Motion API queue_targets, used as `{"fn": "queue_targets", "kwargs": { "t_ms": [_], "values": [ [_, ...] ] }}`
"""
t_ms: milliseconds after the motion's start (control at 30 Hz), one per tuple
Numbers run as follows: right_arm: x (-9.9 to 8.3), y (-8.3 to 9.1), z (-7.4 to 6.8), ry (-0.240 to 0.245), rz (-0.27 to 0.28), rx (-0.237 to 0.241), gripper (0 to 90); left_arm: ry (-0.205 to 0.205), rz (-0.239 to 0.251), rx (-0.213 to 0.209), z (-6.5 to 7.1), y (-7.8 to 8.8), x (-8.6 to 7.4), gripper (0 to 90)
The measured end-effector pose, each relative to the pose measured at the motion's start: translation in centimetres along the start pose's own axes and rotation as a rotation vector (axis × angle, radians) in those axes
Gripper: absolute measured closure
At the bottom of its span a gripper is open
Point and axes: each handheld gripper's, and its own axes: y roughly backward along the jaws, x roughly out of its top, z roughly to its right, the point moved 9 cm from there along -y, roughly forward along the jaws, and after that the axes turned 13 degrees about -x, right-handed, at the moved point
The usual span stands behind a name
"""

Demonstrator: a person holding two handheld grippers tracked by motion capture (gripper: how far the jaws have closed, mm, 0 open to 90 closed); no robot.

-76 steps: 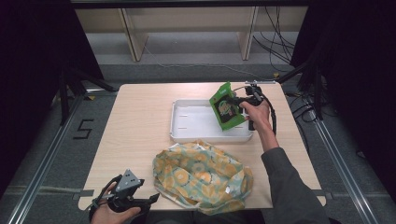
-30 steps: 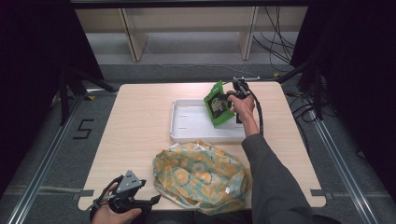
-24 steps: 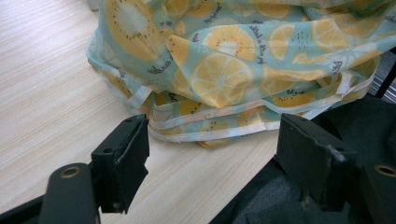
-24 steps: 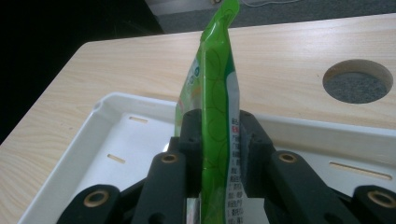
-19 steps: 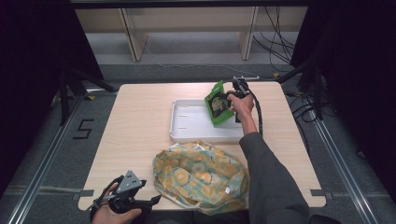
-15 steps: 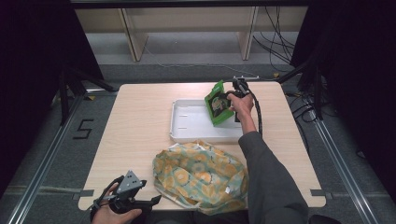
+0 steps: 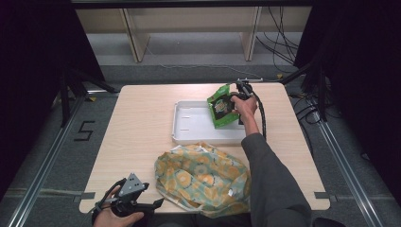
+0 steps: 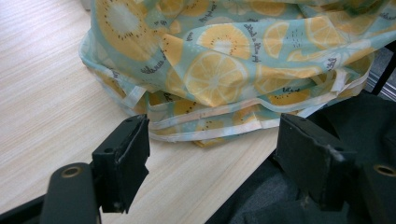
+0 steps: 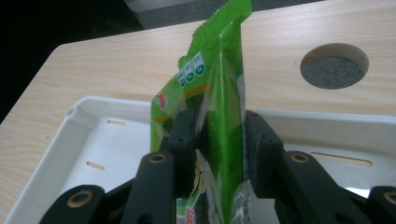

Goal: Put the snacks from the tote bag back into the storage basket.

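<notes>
Green snack bag (image 9: 219,107) standing upright on its long axis over the far right end of the white tray (image 7: 189,135), between the just-loosening jaws of the right gripper (image 9: 212,154) (left gripper (image 8: 212,154) open, idle by the fruit-print bag (image 7: 203,177)).

Green packet (image 7: 222,105), white tray (image 7: 189,132), citrus-print teal bag (image 7: 203,177)

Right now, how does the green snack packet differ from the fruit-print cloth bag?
The glossy green snack packet stands upright between the right gripper fingers over the white plastic tray; the soft fruit-print cloth bag lies slumped on the wooden table, ungripped. The packet is small and plain green; the bag is larger, yellow-and-teal patterned. Both are flexible.
</notes>
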Motion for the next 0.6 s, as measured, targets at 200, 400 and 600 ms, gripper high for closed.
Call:
{"fn": "queue_targets", "kwargs": {
  "t_ms": [200,400,600],
  "values": [
    [-0.5,-0.3,0.4,-0.019,-0.019,-0.007,65.8,0.004,0.012,-0.003,0.1,-0.1,0.1,25.9],
    [-0.9,-0.5,1.2,-0.062,-0.036,-0.046,65.1,0.005,0.014,0.005,0.1,-0.2,0.1,25.9],
    [-1.0,-0.1,0.6,-0.122,-0.053,-0.017,65.7,-0.018,-0.002,-0.003,0.1,0.0,0.0,26.0]
  ]
}}
